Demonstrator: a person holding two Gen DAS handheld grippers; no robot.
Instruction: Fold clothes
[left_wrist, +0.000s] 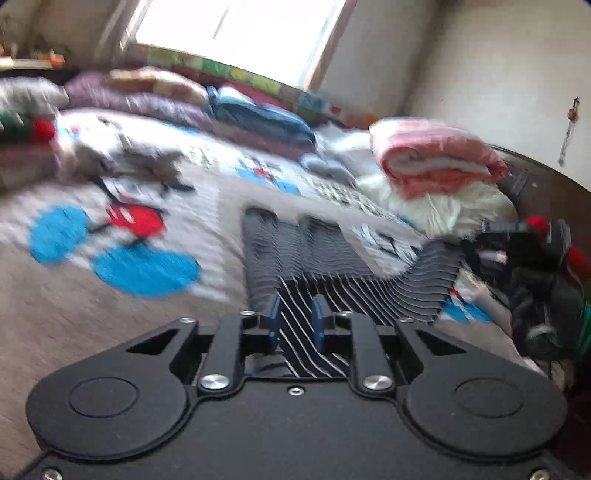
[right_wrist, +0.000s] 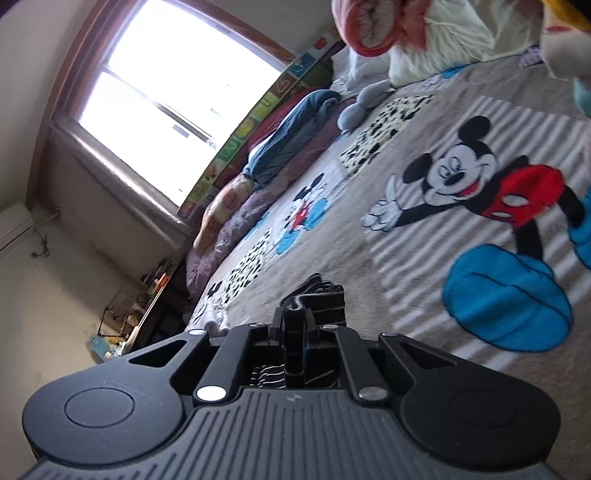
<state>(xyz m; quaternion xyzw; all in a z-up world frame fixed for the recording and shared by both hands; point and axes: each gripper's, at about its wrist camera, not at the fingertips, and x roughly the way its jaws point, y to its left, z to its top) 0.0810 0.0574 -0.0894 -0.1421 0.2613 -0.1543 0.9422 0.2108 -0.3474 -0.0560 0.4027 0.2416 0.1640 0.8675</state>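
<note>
A black garment with thin white wavy stripes (left_wrist: 332, 269) hangs stretched above the Mickey Mouse bedspread (left_wrist: 110, 236). My left gripper (left_wrist: 297, 325) is shut on one edge of the garment, its blue pads pinching the fabric. My right gripper (right_wrist: 295, 332) is shut on another part of the same garment (right_wrist: 325, 299), which bunches up beyond its fingers. In the left wrist view the right gripper (left_wrist: 532, 240) shows at the far right, holding the far end of the cloth.
A folded pink blanket (left_wrist: 436, 155) lies on white bedding at the bed's far right. Blue and purple quilts (left_wrist: 258, 114) are piled under the window (right_wrist: 166, 96). A grey garment (left_wrist: 147, 166) lies on the bedspread at left. A cluttered desk (right_wrist: 136, 306) stands beside the bed.
</note>
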